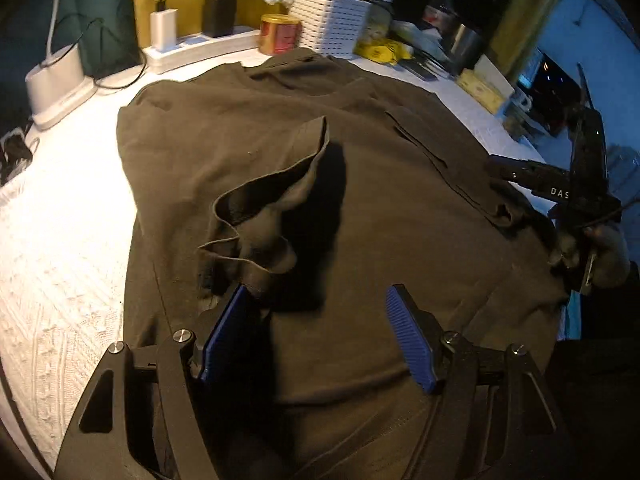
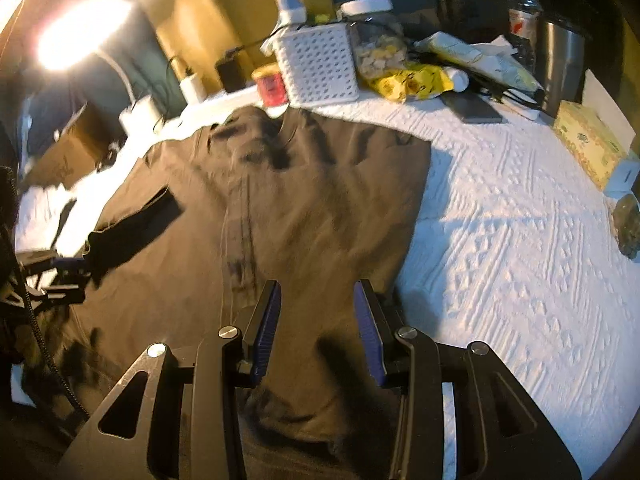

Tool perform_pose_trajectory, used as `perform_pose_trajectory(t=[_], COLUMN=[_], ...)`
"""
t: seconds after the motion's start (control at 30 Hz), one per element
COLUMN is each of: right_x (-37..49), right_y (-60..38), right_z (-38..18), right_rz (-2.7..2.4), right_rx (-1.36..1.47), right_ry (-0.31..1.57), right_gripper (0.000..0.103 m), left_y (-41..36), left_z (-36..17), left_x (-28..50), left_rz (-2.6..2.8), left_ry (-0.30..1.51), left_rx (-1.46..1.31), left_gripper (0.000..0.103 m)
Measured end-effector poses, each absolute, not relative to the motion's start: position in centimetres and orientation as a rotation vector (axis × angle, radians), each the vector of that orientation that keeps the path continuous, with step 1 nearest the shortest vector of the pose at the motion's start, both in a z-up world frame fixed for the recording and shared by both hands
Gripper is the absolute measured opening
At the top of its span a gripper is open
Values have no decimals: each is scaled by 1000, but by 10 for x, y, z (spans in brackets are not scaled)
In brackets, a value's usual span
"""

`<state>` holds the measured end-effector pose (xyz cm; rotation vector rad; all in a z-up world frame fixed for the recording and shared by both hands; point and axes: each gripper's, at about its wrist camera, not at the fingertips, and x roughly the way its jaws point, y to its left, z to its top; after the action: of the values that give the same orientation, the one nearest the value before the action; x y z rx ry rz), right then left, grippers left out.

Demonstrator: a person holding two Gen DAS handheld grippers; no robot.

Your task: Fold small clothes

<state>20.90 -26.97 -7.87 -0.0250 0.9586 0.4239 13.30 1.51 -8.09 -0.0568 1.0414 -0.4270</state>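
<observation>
The white textured bedspread (image 2: 520, 240) is the largest thing here, and its widest bare stretch lies to the right of the garment in the right wrist view, running out to the clutter at the far edge. On the other side, in the left wrist view, a narrower bare strip of it (image 1: 68, 240) runs between the garment's edge and a white charging stand (image 1: 60, 80).

A dark brown T-shirt (image 1: 360, 200) lies spread flat across the middle of the cover, its neck toward the far clutter and its hem toward the grippers. One sleeve (image 1: 272, 200) is flipped inward over the chest and sits rumpled, its hemmed cuff curling up. The far edge of the shirt nearly reaches a red and gold tin (image 1: 280, 34) and a white perforated basket (image 1: 332, 24).

The left gripper (image 1: 316, 312) hangs over the lower body of the shirt with its blue pads standing wide apart and nothing between them; the rumpled sleeve lies just ahead of its left pad. The right gripper (image 2: 316, 312) hovers over the shirt near its right edge, jaws partly apart, with cloth beneath them but not pinched.

Beyond the shirt sit a white power strip (image 1: 200, 46), a yellow packet (image 2: 412, 82), a lidded jar (image 2: 376, 40), a plastic bottle (image 2: 524, 8) and a steel cup (image 2: 560, 64). A lamp glares at the upper left of the right wrist view.
</observation>
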Motion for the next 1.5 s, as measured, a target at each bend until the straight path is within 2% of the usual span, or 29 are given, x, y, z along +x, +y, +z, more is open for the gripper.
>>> perform_pose_trajectory(t=[0.23,0.47,0.7,0.93,1.2,1.5], right_x=[194,188,182,162,148,160], right_y=[-264,-259,-261,-241,-241,-266], right_z=[-83,-82,-84,-89,-86,-68], right_rz=[460,467,472,558,568,492], right_rx=[-49,-49,-36,-108,-82,-13], right_ry=[981,982,994,1036,1072,1001], right_gripper=[41,41,41,41,41,41], left_y=[33,27,-10,-1,-13,8], left_z=[-55,-88,-82,-61,-86,-63], left_x=[139,162,130,130,137,136], left_rz=[-348,-402,-597,-502,-523,-456], left_ry=[908,1018,1036,945,1026,946], left_rx=[-50,-60,-11,46,75,16], left_gripper=[71,71,72,72,72,72])
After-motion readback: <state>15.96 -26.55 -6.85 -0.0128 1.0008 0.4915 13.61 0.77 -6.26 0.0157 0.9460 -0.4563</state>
